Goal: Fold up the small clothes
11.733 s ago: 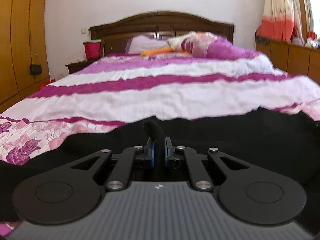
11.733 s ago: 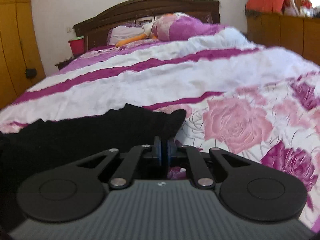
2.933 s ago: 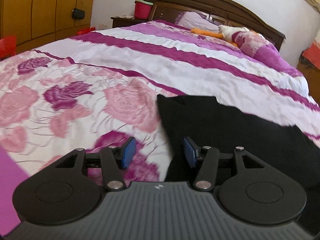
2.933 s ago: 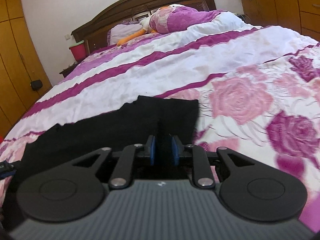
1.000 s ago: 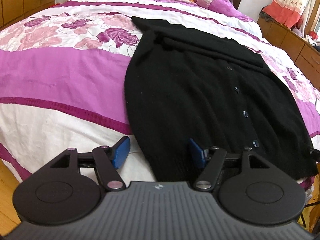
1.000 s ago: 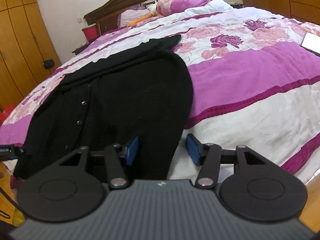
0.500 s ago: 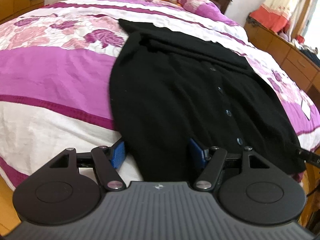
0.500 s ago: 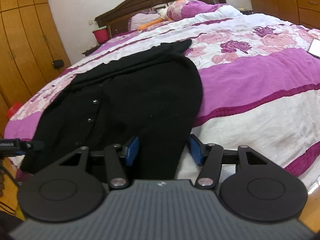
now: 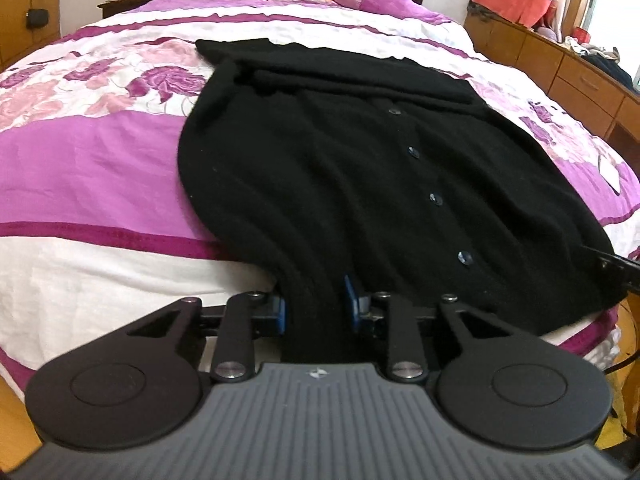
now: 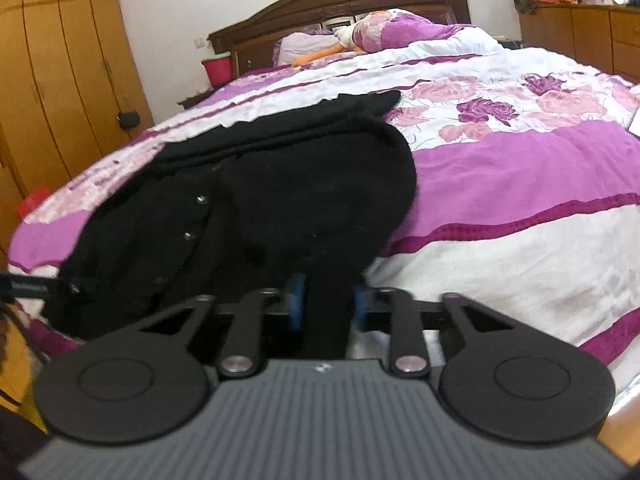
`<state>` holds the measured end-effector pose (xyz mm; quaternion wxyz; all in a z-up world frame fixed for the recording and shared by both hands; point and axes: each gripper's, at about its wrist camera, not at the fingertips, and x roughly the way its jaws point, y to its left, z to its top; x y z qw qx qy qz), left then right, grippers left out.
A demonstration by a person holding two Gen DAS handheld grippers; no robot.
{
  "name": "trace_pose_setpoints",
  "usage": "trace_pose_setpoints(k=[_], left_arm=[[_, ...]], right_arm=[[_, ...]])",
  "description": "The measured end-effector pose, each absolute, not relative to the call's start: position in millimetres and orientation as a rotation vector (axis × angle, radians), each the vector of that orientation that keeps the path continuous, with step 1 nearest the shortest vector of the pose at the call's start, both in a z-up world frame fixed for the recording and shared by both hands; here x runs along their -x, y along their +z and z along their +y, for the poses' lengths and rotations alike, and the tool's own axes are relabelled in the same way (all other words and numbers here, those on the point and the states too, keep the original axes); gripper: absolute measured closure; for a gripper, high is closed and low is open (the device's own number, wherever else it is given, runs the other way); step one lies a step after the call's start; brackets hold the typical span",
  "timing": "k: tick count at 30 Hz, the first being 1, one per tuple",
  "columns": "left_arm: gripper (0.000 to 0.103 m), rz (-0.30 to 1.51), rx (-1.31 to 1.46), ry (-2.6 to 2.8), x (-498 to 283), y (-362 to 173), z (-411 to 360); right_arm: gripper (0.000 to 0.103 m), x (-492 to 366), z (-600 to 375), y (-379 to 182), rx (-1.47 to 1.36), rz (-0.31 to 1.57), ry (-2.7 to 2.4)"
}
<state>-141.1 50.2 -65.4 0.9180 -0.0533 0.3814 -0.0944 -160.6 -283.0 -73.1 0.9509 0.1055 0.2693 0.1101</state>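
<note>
A black buttoned cardigan (image 9: 360, 152) lies lengthwise on the bed, its hem at the near edge and its sleeves folded across the top. My left gripper (image 9: 314, 308) has closed partway around the hem's left corner, with fabric between the blue pads. The cardigan also shows in the right wrist view (image 10: 280, 184). My right gripper (image 10: 328, 304) has closed partway around the hem's right corner, with fabric between its pads. Neither pair of jaws is fully shut.
The bed (image 9: 80, 160) has a purple, white and floral cover. Pillows and a soft toy (image 10: 384, 28) lie by the headboard. A wooden wardrobe (image 10: 60, 80) stands left, drawers (image 9: 560, 56) right. A white card (image 9: 610, 170) lies near the bed's right edge.
Both grippers have narrowed around the cardigan's hem corners since half a second ago. Earlier they released the sleeves at the top and moved back to the bed's near edge.
</note>
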Motion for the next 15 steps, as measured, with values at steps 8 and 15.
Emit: trace_pose_setpoints(k=[8, 15], left_arm=[[0.092, 0.760, 0.305, -0.245, 141, -63, 73], [0.093, 0.648, 0.408, -0.229, 148, -36, 86]], right_arm=[[0.092, 155, -293, -65, -0.362, 0.496, 0.301], [0.092, 152, -306, -48, -0.512, 0.391, 0.327]])
